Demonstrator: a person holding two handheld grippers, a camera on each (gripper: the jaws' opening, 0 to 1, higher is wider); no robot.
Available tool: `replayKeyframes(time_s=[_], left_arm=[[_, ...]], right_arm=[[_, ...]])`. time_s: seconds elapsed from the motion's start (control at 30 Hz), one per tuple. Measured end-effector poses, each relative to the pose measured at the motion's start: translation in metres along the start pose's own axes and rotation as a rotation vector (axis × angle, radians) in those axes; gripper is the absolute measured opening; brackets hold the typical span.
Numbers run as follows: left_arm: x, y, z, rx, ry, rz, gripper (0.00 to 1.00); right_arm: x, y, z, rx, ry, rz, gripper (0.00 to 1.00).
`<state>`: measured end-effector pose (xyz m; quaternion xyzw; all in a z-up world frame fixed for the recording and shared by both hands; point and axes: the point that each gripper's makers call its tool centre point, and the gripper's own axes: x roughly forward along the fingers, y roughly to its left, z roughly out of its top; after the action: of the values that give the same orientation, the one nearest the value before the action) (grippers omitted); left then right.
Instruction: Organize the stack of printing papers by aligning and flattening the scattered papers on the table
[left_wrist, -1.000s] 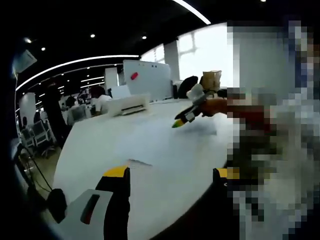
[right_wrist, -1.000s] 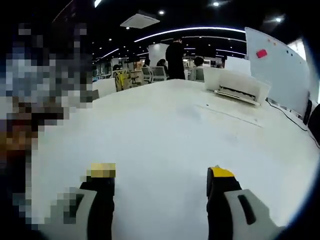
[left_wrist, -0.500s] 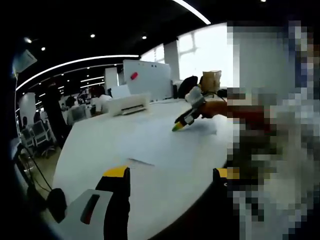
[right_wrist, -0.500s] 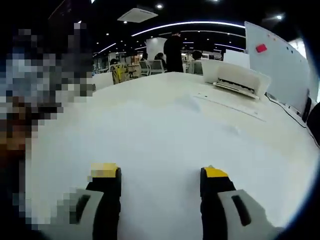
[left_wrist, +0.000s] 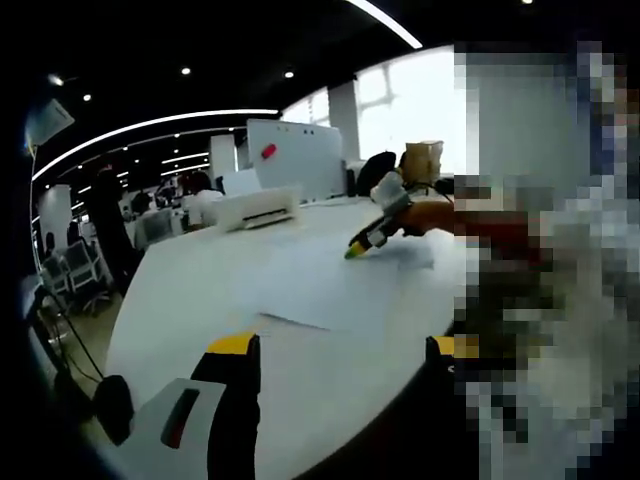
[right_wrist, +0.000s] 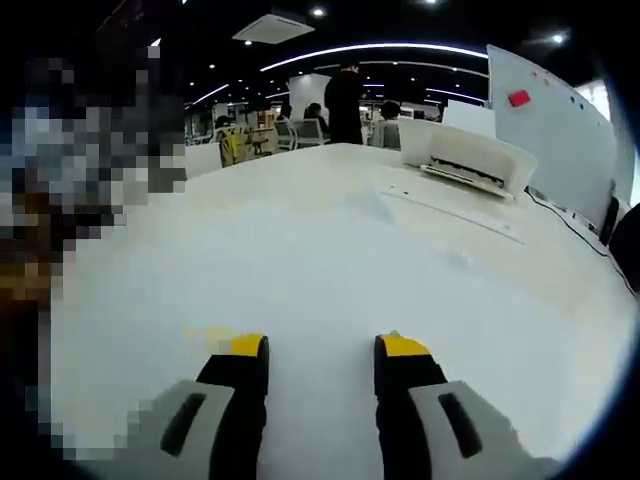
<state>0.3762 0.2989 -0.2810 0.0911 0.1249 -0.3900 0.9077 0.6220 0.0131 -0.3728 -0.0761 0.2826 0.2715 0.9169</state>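
White printing paper (left_wrist: 320, 285) lies flat on the white table (left_wrist: 190, 290), its near corner just ahead of my left gripper (left_wrist: 340, 345). That gripper stands open above the table's front edge with nothing between its jaws. My right gripper (left_wrist: 365, 240) reaches in from the right in a person's hand, its yellow-green tip down at the paper's far edge. In the right gripper view, my right gripper (right_wrist: 323, 347) hovers low over the white surface (right_wrist: 330, 250), jaws narrowed but still apart. Paper and table blend together there.
A white printer (left_wrist: 255, 210) (right_wrist: 465, 160) sits at the table's far side, with a whiteboard (left_wrist: 295, 155) (right_wrist: 545, 120) behind it. A person (right_wrist: 348, 100) stands beyond the table. Office chairs (left_wrist: 80, 265) stand off the table's left edge. A brown box (left_wrist: 423, 160) is at the back.
My right gripper's jaws have drawn closer together and it has dropped lower over the table. In the left gripper view the paper's near edge has slid closer. The left gripper is still.
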Motion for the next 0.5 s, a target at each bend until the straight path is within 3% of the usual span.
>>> replayKeyframes(time_s=[0.4,0.5], left_arm=[[0.0009,-0.0012,-0.0005,-0.001,0.002,-0.001,0.7],[0.001,-0.0008,-0.0008,-0.001,0.002,-0.001,0.7]], right_arm=[[-0.0016,-0.0057,0.0004,0.01,-0.007,-0.016,0.25],[-0.0034,-0.0067,0.0,-0.003,-0.007,-0.02,0.16]])
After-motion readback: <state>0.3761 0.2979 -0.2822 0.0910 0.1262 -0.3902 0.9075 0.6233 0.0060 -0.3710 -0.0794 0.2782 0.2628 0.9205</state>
